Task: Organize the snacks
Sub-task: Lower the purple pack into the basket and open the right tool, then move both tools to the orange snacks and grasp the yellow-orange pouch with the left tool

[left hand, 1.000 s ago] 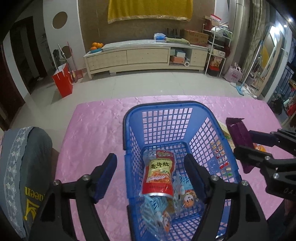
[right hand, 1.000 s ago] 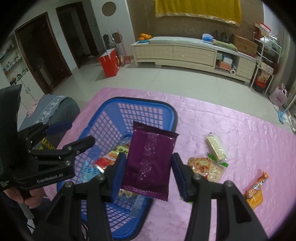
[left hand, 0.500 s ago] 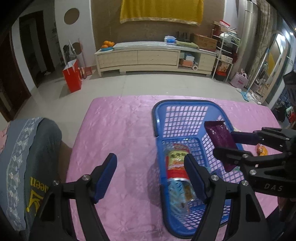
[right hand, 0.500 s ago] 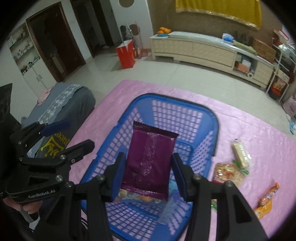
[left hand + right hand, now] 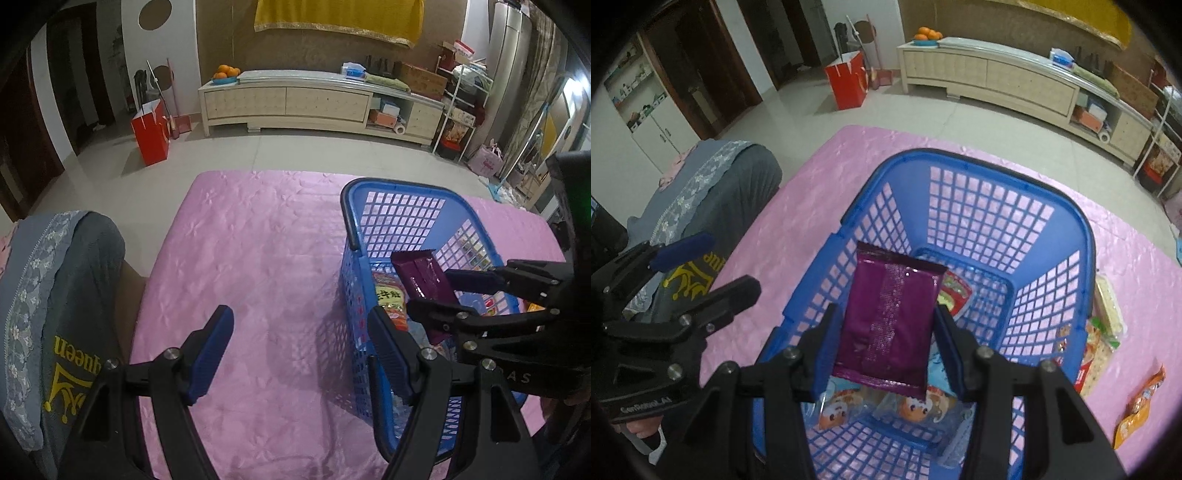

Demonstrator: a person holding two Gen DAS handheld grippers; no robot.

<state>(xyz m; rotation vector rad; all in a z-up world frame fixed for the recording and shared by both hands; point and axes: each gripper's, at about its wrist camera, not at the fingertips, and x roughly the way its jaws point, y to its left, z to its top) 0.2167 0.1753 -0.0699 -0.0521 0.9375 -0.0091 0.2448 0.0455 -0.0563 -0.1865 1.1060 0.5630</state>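
Note:
A blue plastic basket (image 5: 1052,229) (image 5: 351,218) stands on the pink tablecloth. My right gripper (image 5: 886,328) (image 5: 437,291) is shut on a purple snack pouch (image 5: 890,317) (image 5: 421,275) and holds it over the basket's inside. Under it lie a red and green packet (image 5: 955,295) (image 5: 388,299) and clear packets with orange cartoon faces (image 5: 916,408). My left gripper (image 5: 301,341) (image 5: 713,264) stands open and empty over bare cloth to the left of the basket.
Right of the basket on the cloth lie a pale cracker packet (image 5: 1108,299), a flat mixed-snack packet (image 5: 1093,350) and an orange packet (image 5: 1141,406). A chair with grey clothing (image 5: 55,314) stands at the table's left edge. Beyond the table's far edge is floor.
The left gripper has moved left, off the basket and onto bare cloth. The right gripper has carried the purple pouch leftward and lower, from beside the basket to over its inside.

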